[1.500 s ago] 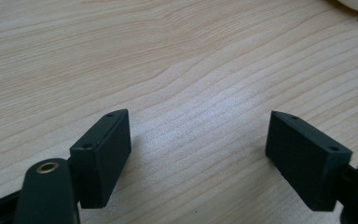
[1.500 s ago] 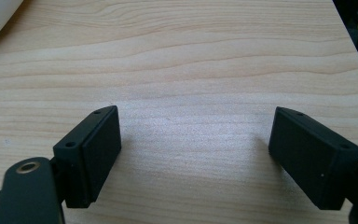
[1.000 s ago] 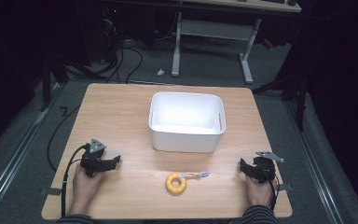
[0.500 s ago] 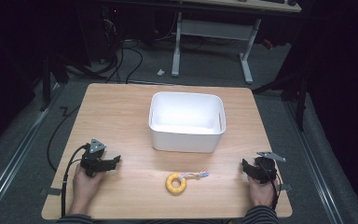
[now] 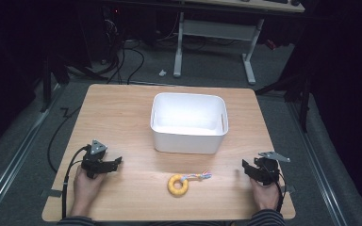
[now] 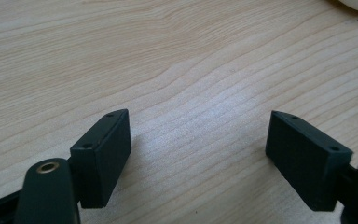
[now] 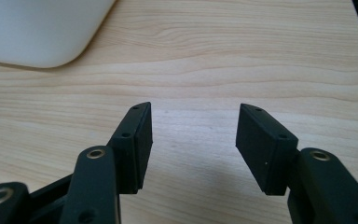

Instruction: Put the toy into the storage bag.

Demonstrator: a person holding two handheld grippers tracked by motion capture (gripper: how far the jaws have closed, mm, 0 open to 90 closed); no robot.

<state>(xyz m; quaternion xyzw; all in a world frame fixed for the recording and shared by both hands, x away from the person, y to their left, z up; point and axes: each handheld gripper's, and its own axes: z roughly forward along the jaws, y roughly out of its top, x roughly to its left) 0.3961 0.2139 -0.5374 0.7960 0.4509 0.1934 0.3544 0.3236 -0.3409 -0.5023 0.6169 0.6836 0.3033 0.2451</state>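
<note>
Now | one yellow ring toy [image 5: 177, 184] | one white bin [image 5: 189, 123] | left gripper [image 5: 114, 162] fingers apart, empty | right gripper [image 5: 245, 167] fingers closing, empty

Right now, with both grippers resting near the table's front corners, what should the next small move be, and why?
Probably move the right gripper toward the yellow ring toy. Its fingers have just been closing with nothing between them, and the toy lies on the table between the two grippers, in front of the white bin. The left gripper stands open over bare wood.
</note>
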